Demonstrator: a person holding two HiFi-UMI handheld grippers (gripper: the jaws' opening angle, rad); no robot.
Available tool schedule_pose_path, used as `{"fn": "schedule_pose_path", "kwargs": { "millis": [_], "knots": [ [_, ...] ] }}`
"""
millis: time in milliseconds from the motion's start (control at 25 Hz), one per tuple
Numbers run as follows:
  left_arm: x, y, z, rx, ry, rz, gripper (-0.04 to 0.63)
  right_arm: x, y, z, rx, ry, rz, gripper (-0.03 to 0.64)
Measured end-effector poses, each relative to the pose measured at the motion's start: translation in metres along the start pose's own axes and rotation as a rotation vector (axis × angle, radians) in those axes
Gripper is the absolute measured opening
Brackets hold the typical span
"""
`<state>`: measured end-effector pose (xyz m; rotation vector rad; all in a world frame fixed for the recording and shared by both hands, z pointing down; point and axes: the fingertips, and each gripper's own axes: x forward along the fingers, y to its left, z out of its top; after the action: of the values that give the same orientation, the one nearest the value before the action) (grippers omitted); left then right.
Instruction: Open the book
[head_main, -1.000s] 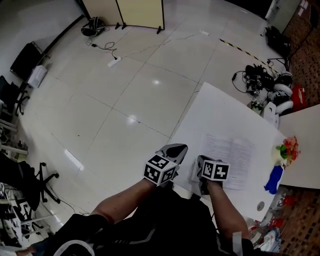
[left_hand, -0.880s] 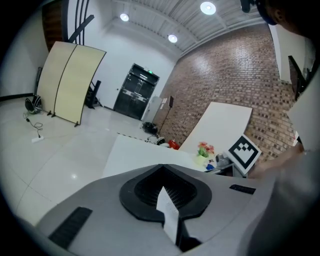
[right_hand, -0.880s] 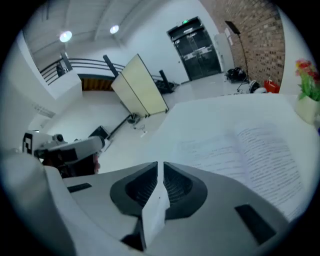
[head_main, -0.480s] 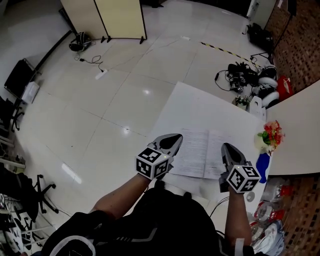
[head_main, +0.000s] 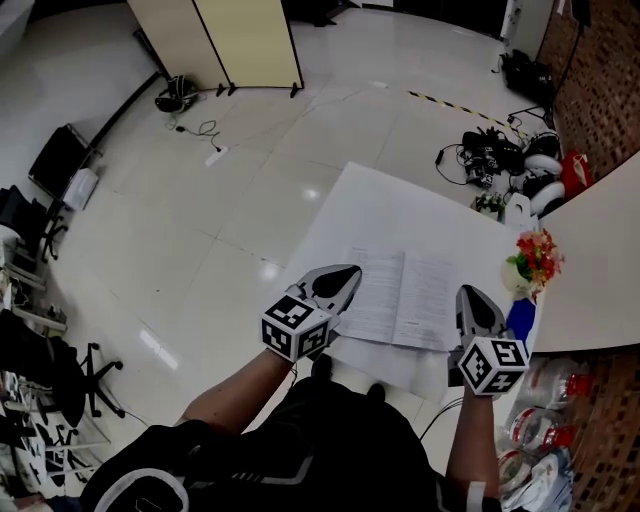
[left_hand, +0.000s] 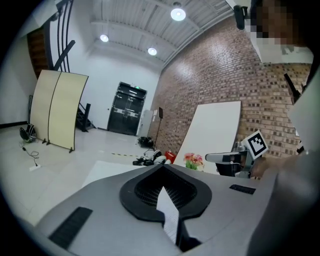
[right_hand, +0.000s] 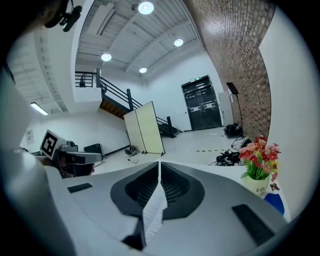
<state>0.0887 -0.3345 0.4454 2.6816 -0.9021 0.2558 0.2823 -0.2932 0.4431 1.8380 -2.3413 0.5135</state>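
Two forearms reach forward; the left gripper (head_main: 352, 273) and right gripper (head_main: 469, 292), jaws pressed together, are at opposite edges of one open book (head_main: 410, 300).

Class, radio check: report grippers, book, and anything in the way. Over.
Left gripper shut on book, left edge; right gripper shut on right edge. Book open flat on table. Flowers close by right gripper, not blocking.

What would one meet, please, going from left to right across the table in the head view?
left tongs → book → right tongs → flowers
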Motion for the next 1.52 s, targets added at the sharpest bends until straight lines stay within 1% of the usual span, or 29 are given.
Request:
{"fn": "schedule_pose_path", "kwargs": {
  "millis": [200,280,360,480,600,720,800,880,960,1120,1280,1400,1520],
  "knots": [
    [-0.014,-0.027,-0.006,0.021,-0.004,0.057,-0.005,-0.024,-0.007,-0.001,-0.029,-0.019,0.048,0.005],
    [-0.023,-0.039,-0.007,0.041,-0.014,0.073,-0.005,-0.033,-0.009,-0.002,-0.019,-0.04,0.05,0.005],
    [-0.043,-0.046,-0.01,0.053,-0.014,0.078,-0.005,-0.04,0.001,-0.003,-0.011,-0.061,0.045,0.005],
    [-0.083,-0.054,-0.017,0.063,-0.018,0.074,-0.005,-0.058,0.032,-0.007,-0.01,-0.078,0.034,0.005],
    [-0.123,-0.052,-0.022,0.073,-0.055,0.054,-0.005,-0.078,0.071,-0.008,-0.038,-0.101,0.008,0.005],
    [-0.164,-0.061,-0.036,0.067,-0.075,0.0,-0.005,-0.106,0.113,-0.018,-0.047,-0.114,-0.033,0.005],
    [-0.19,-0.069,-0.045,0.088,-0.069,-0.046,-0.005,-0.126,0.142,-0.026,-0.045,-0.122,-0.058,0.005],
    [-0.214,-0.073,-0.05,0.099,-0.062,-0.073,-0.005,-0.143,0.173,-0.029,-0.055,-0.117,-0.069,0.005],
    [-0.236,-0.08,-0.051,0.088,-0.066,-0.091,-0.005,-0.163,0.197,-0.027,-0.073,-0.114,-0.078,0.005],
    [-0.262,-0.109,-0.06,0.093,-0.08,-0.1,-0.005,-0.215,0.211,-0.03,-0.088,-0.149,-0.106,0.005],
    [-0.292,-0.147,-0.07,0.072,-0.09,-0.083,-0.005,-0.259,0.225,-0.046,-0.106,-0.158,-0.065,0.005],
    [-0.311,-0.185,-0.077,0.083,-0.104,-0.066,-0.005,-0.299,0.238,-0.051,-0.121,-0.177,-0.027,0.005],
    [-0.326,-0.227,-0.084,0.089,-0.116,-0.036,-0.005,-0.342,0.237,-0.065,-0.121,-0.183,0.006,0.005]
  ]
}}
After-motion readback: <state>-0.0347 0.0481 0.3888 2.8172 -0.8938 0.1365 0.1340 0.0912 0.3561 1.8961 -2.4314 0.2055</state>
